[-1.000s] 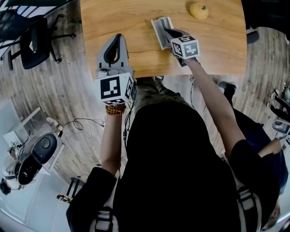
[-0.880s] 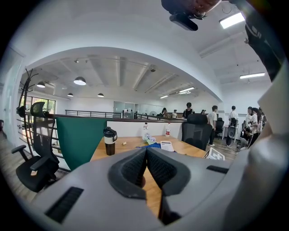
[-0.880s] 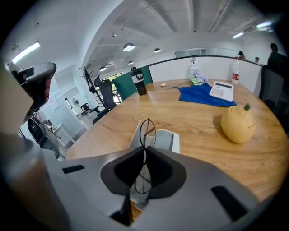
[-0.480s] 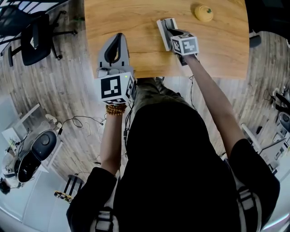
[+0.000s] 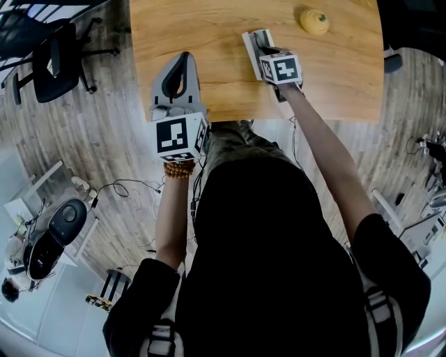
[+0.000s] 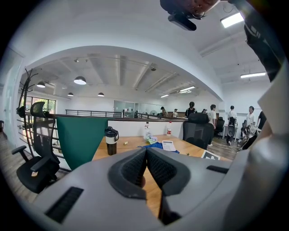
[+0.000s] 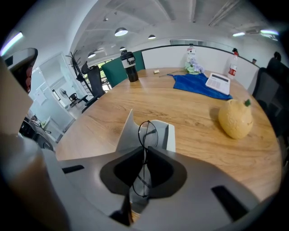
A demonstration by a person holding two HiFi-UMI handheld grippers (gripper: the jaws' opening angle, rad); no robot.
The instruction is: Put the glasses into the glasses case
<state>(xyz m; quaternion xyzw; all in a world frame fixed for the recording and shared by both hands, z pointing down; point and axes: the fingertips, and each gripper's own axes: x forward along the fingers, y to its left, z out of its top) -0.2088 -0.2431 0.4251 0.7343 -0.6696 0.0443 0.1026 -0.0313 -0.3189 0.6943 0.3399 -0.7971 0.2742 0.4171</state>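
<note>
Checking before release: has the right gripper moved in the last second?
Yes, slightly: the right gripper, shut on the glasses, has shifted left, away from the yellow fruit and over the glasses case.

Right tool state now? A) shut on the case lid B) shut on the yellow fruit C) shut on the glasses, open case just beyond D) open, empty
C: the right gripper view shows the right tool with its jaws closed on the thin wire glasses, and the open grey case lies just beyond on the table.
</note>
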